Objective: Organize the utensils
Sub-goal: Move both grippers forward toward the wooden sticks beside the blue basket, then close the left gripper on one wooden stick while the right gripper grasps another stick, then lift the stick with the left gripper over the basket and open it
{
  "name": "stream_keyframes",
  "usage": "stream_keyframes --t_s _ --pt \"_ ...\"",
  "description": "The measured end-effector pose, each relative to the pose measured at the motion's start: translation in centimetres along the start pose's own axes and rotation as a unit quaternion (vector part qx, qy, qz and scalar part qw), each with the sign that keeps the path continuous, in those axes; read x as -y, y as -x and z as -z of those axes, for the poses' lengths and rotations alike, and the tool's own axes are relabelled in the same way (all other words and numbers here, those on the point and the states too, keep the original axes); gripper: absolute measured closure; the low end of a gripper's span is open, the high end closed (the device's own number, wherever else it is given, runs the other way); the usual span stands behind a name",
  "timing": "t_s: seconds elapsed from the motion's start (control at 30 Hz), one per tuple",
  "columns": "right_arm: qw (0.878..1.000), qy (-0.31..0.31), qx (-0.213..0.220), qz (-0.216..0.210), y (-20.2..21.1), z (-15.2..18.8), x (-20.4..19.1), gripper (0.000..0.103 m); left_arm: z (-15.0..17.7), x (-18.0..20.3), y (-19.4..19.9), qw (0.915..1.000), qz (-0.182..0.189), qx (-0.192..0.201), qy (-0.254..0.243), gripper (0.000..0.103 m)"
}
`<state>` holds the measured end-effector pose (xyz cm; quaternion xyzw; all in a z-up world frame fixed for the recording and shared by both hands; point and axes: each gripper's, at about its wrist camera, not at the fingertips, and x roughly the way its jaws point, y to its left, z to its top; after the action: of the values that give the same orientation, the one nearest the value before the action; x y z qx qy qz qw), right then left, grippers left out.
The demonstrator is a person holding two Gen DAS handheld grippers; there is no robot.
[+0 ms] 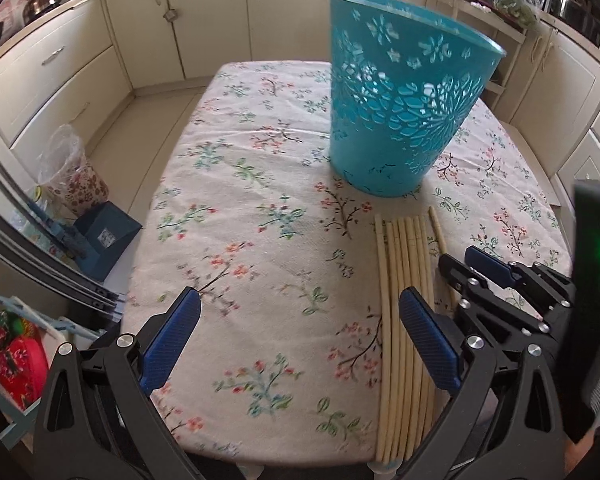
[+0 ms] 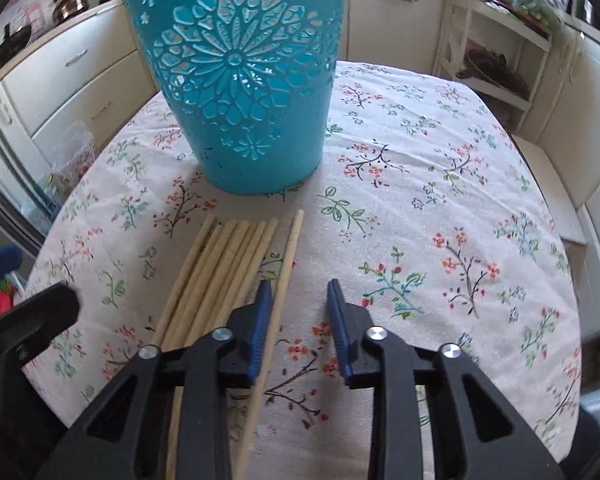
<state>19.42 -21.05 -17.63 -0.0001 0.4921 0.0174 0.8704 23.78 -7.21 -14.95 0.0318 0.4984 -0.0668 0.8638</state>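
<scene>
A teal cut-out plastic basket (image 1: 400,92) (image 2: 236,80) stands upright on the floral tablecloth. In front of it lies a bundle of several pale wooden chopsticks (image 1: 400,264) (image 2: 220,264), side by side. One single chopstick (image 2: 288,256) (image 1: 438,234) lies apart, just right of the bundle. My right gripper (image 2: 299,288) (image 1: 458,258) is low over the cloth with its jaws narrowly apart. The single chopstick runs between them along the left pad (image 2: 260,320), with a gap to the other pad. My left gripper (image 1: 300,300) is open wide, its right finger over the bundle, holding nothing.
The table (image 1: 240,200) is ringed by cream kitchen cabinets. On the floor to the left are a lined floral bin (image 1: 72,172) and a blue dustpan (image 1: 108,236). A white shelf rack (image 2: 496,60) stands behind the table's far right corner.
</scene>
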Motion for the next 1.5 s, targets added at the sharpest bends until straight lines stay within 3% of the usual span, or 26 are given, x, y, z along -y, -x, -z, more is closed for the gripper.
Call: stream_keyframes --t_s 0.13,0.33,0.63,0.73,0.77,0.8,0.87,0.93,1.03,1.17,1.27,1.5 --pt "1.0 0.022 -0.008 -0.016 0.2 0.0 1.8 0.084 -0.7 1.3 -2.4 0.9997 -0.012 -0.011 -0.017 0.008" --pt "0.999 0.001 -0.011 -0.041 0.2 -0.1 3.9 0.086 -1.4 2.7 -4.6 0.9988 -0.029 -0.022 -0.032 0.013" --pt "0.998 0.014 -0.01 -0.058 0.2 -0.3 3.2 0.072 -1.9 3.3 -6.2 0.9966 -0.053 -0.028 -0.056 0.021" --pt "0.998 0.031 -0.012 -0.051 0.0 -0.6 2.7 0.072 -2.5 3.4 -6.4 0.9971 -0.035 -0.028 -0.062 0.037" --pt "0.998 0.037 -0.014 -0.05 -0.1 -0.7 2.7 0.073 -2.7 3.5 -6.4 0.9974 -0.017 -0.027 -0.065 0.051" --pt "0.998 0.043 -0.014 -0.048 -0.2 -0.8 2.5 0.081 -2.9 3.6 -6.5 0.9974 -0.001 -0.027 -0.066 0.058" --pt "0.998 0.057 -0.015 -0.033 -0.4 -1.0 2.5 0.095 -3.0 4.0 -6.5 0.9961 0.018 -0.025 -0.082 0.089" --pt "0.998 0.052 -0.019 -0.041 -0.4 -1.1 3.0 0.097 -3.0 4.2 -6.4 0.995 0.027 -0.029 -0.092 0.097" --pt "0.998 0.031 -0.017 -0.05 -0.3 -0.9 3.7 0.097 -3.0 2.9 -5.8 0.9956 0.046 -0.025 -0.077 0.098" --pt "0.994 -0.049 0.007 -0.097 -0.1 0.1 6.0 0.097 -3.0 -0.4 -1.6 0.9949 0.087 0.032 -0.039 0.098" --pt "0.989 -0.087 0.023 -0.119 -0.1 0.7 7.0 0.097 -3.6 -2.2 2.5 0.9894 0.117 0.085 -0.019 0.098" --pt "0.987 -0.099 0.038 -0.125 -0.4 0.8 7.5 0.097 -9.1 -4.0 12.1 0.9576 0.176 0.228 0.01 0.098"
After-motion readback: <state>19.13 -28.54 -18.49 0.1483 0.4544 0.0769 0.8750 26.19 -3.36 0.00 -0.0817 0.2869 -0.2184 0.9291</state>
